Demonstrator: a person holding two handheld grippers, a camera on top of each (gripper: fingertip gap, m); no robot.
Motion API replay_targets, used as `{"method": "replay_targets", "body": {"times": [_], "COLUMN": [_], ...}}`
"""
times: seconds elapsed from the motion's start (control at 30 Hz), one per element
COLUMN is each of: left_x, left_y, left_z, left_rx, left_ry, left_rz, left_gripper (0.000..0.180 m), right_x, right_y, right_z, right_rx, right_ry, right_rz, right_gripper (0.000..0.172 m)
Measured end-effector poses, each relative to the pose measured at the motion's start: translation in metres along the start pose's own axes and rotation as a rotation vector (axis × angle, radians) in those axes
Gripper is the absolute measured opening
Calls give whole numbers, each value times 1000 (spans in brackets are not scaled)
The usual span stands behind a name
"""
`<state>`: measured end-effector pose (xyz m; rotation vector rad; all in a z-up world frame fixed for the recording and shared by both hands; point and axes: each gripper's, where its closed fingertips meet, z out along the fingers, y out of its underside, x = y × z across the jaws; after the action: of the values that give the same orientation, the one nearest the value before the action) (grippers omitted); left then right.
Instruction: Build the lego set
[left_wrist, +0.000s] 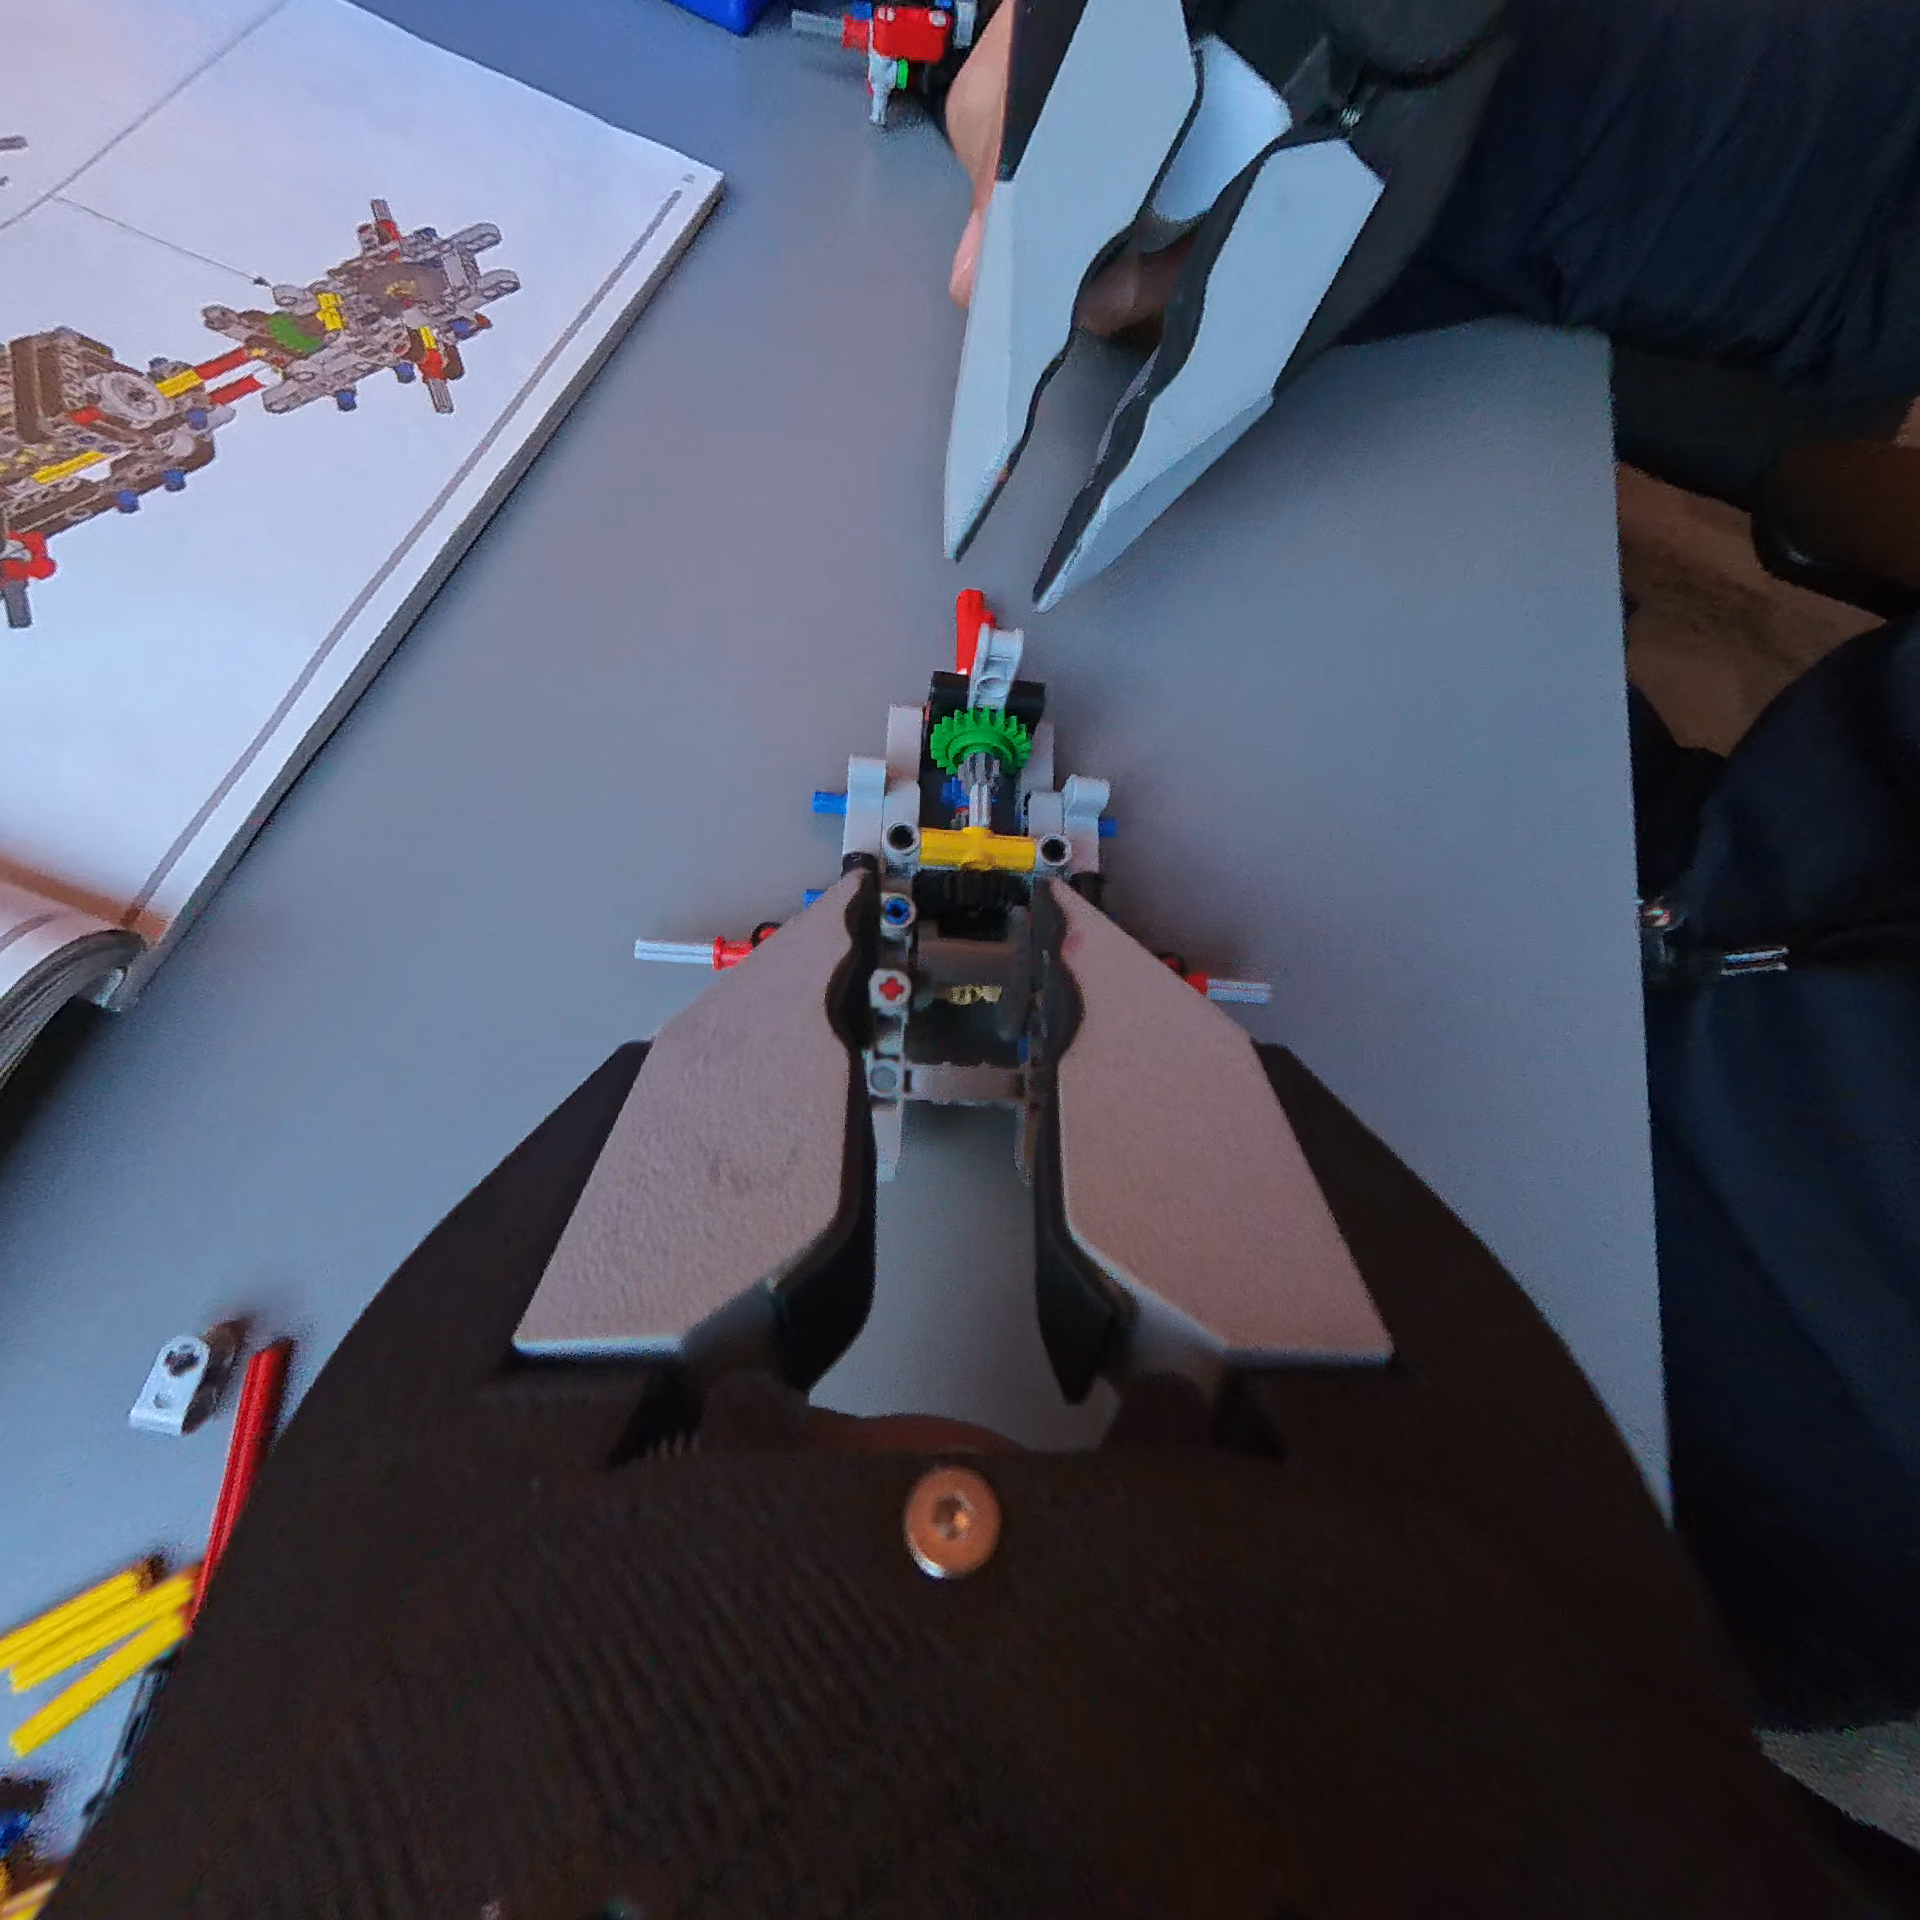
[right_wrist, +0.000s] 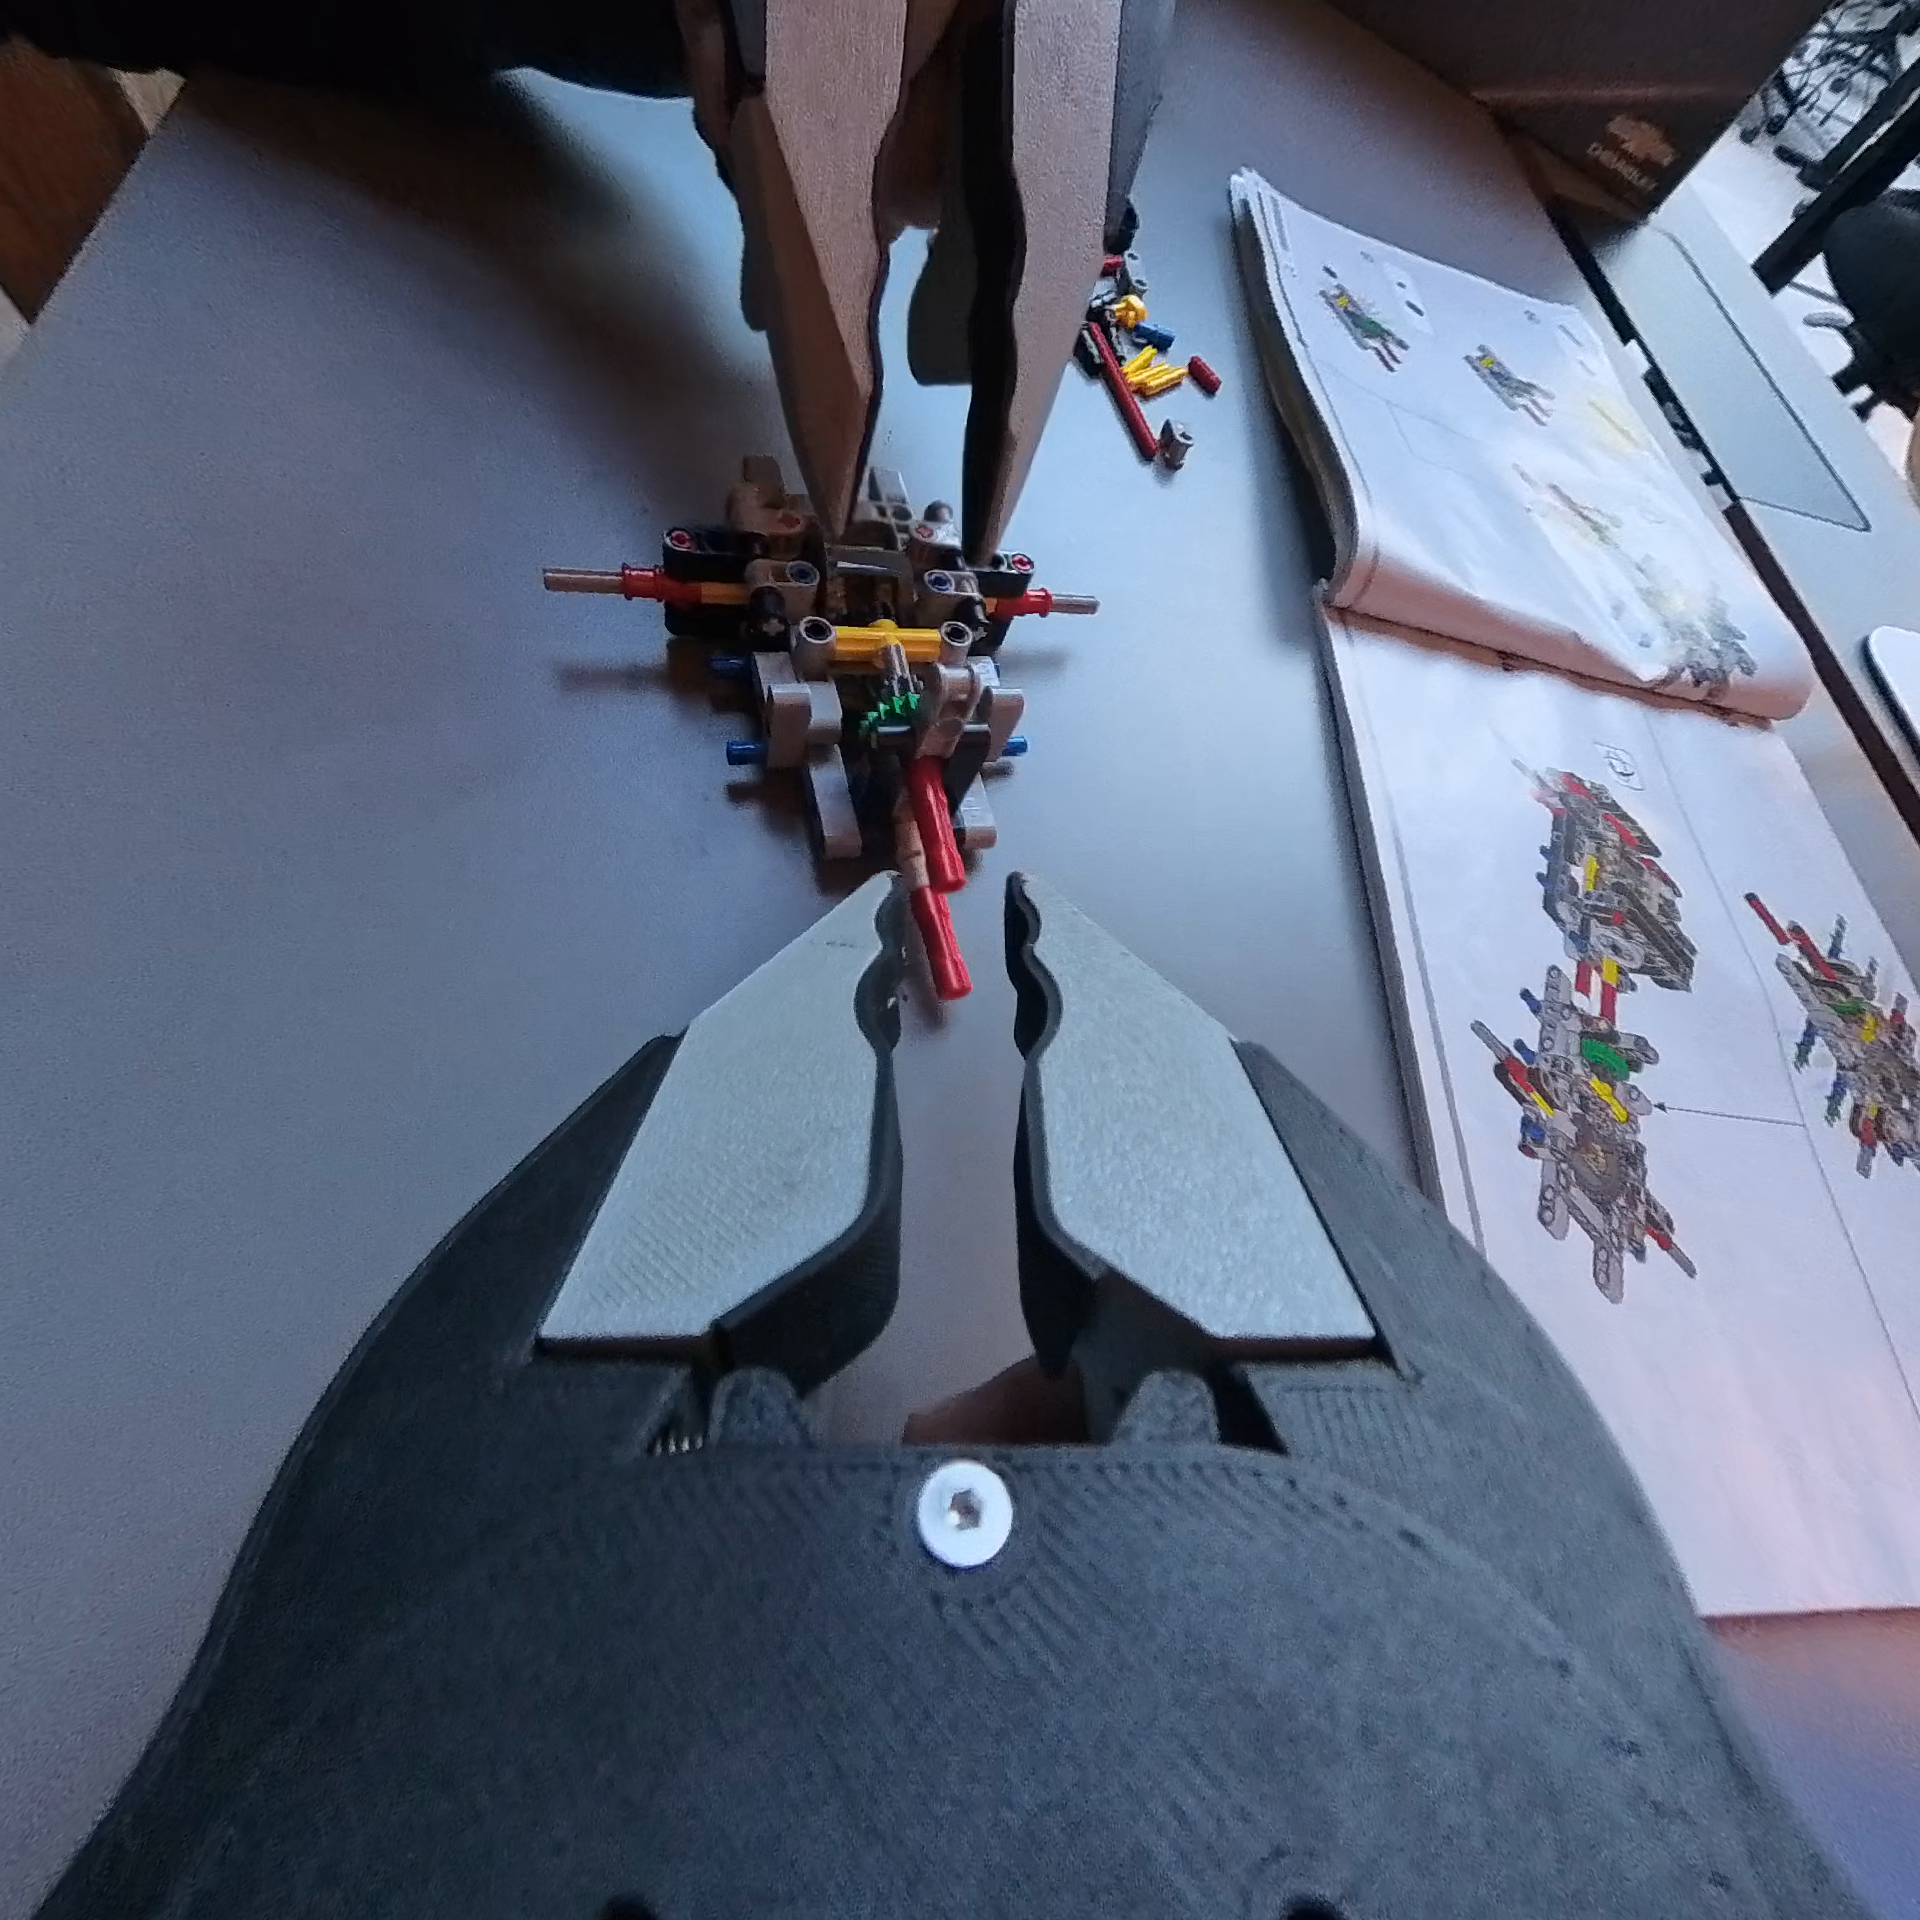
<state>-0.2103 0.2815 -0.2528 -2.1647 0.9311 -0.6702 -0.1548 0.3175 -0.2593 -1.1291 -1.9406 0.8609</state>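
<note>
2 grippers meet at a brick model on the grey tabletop.
The left gripper jaws clamp the sides of the brick model at frame centre. The right gripper jaws stand open around the model's red axle, not pressing it. An open instruction booklet lies upper left.

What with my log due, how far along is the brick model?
Done: a small model stands on the table, with green gear and yellow crosspiece fitted.
In hand: the left gripper clamps its sides; the right gripper is open around its red axle.
Left: loose parts lie unused, and the manual seems to show a larger build.
</note>
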Motion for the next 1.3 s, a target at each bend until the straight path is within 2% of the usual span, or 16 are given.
{"method": "replay_targets", "body": {"times": [0.37, 0.67, 0.9, 1.13, 1.3], "left_x": [4, 6, 9, 13, 10], "left_y": [1, -4, -5, -15, -11], "left_z": [13, 13, 20, 20, 22], "left_rx": [-36, -25, -32, 20, -9], "left_ry": [-43, -61, -106, -94, -88], "left_rz": [72, 98, 185, 174, 132], "left_gripper": [21, 28, 7, 0, 0], "right_x": [-4, -7, -9, -10, -10], "right_y": [7, 7, 6, 5, 5], "right_z": [13, 12, 13, 14, 14], "right_rx": [-80, -88, -117, -111, -110], "right_ry": [-39, -61, -81, -80, -82], "right_rz": [-20, -38, -29, -29, -29], "right_gripper": [5, 3, 3, 3, 3]}}
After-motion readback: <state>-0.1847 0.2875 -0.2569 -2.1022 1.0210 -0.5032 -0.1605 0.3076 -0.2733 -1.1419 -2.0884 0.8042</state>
